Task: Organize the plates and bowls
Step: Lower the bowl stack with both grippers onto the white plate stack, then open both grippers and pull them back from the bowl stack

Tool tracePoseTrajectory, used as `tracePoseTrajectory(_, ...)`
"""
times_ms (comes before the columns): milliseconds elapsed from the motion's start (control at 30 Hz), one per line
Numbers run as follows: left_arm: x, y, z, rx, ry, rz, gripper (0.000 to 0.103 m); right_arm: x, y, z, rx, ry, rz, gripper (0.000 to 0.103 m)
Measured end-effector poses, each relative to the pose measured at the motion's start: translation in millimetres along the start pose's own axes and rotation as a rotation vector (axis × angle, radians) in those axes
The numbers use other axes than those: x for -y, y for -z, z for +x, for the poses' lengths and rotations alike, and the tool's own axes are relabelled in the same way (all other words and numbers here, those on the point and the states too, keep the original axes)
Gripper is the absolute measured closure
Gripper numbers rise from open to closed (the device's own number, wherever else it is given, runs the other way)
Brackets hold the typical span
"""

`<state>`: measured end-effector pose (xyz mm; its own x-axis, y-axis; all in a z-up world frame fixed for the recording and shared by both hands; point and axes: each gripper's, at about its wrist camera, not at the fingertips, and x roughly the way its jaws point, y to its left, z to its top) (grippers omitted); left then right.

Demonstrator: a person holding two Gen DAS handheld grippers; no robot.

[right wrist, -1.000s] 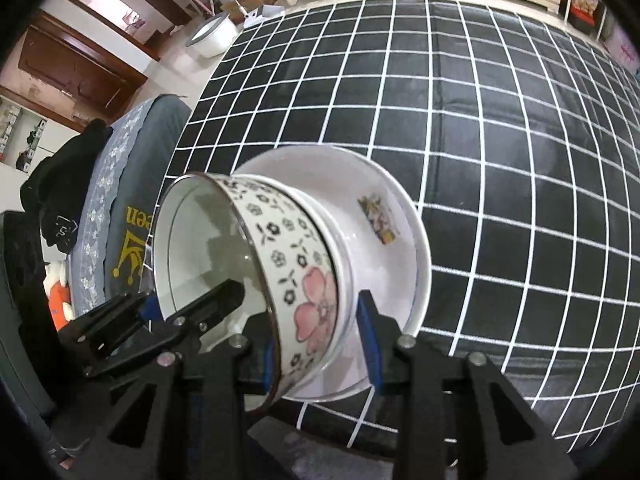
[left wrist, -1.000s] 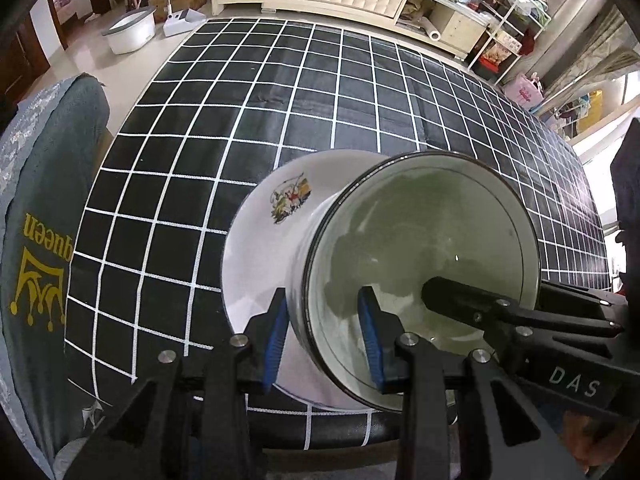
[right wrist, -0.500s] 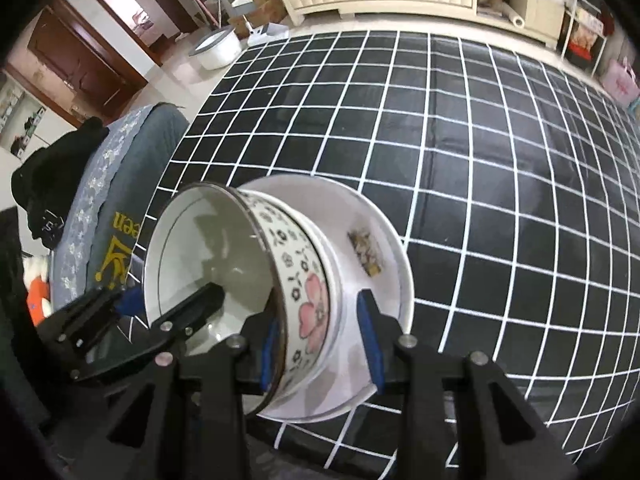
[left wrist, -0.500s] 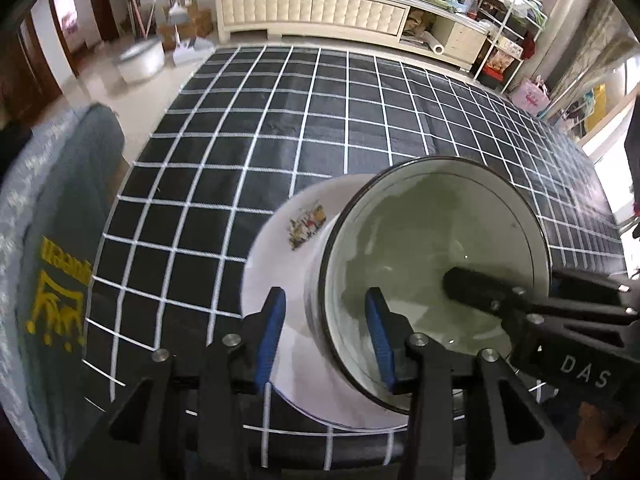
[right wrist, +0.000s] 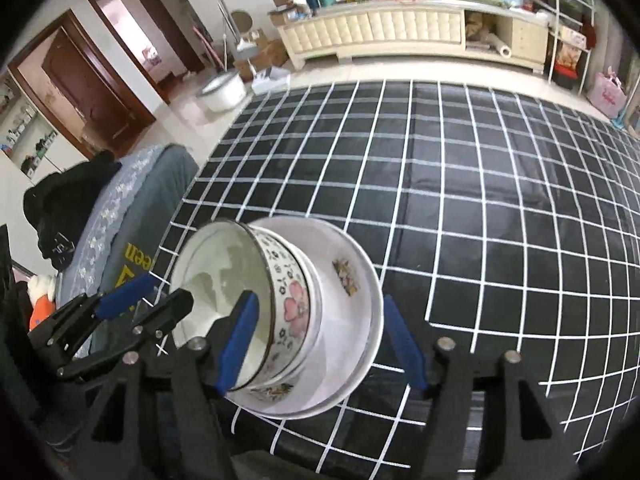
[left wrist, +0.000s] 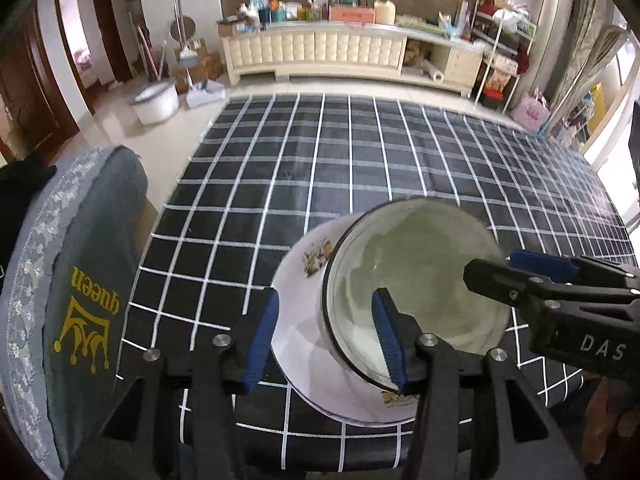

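A bowl (left wrist: 416, 280) with a pink flower on its outer wall (right wrist: 294, 306) sits in a white deep plate (left wrist: 298, 312) near the front edge of the black grid tablecloth (left wrist: 320, 184). My left gripper (left wrist: 325, 336) straddles the bowl's left wall. Its jaws are opening and neither pad presses on the wall. My right gripper (right wrist: 322, 342) straddles the bowl's right wall and the plate (right wrist: 352, 320), and its jaws are opening wide too. Each gripper shows in the other's view, the right gripper (left wrist: 492, 266) at the bowl's far rim and the left gripper (right wrist: 156, 298) likewise.
A chair with a grey cover printed "queen" (left wrist: 80, 300) stands close to the table's left edge, with a dark garment (right wrist: 60, 208) on it. The table's front edge (left wrist: 320, 452) lies just below the plate. A white basin (left wrist: 156, 100) and a long cabinet (left wrist: 340, 48) stand beyond the table.
Both grippers have risen and tipped up, so more of the room shows. Their jaws have widened off the bowl's wall. The bowl has stayed in the plate.
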<state>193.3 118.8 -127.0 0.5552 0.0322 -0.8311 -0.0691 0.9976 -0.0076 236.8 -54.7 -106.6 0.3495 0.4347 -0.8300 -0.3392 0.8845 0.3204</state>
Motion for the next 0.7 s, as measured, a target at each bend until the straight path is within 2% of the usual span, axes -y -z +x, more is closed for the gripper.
tracePoseTrajectory(133,6,4,-22,0.073,-0.007,0.014,0.057,-4,6,-26,0.055,-0.012,-0.011,0.030)
tracePoseTrajectory(333,19,13,-70,0.217,-0.040,0.016,0.057,-12,19,-77,0.189,0.045,-0.059,0.022)
tracePoseTrajectory(433,20,17,-92,0.257,0.013,-0.013,0.057,-12,27,-105,0.237,0.063,-0.051,0.017)
tracePoseTrajectory(567,23,25,-122,0.312,0.044,-0.055,0.057,-15,42,-140,0.319,0.111,-0.082,0.007)
tracePoseTrajectory(700,30,34,-157,0.393,0.077,-0.055,0.057,-14,59,-172,0.398,0.143,-0.070,0.006)
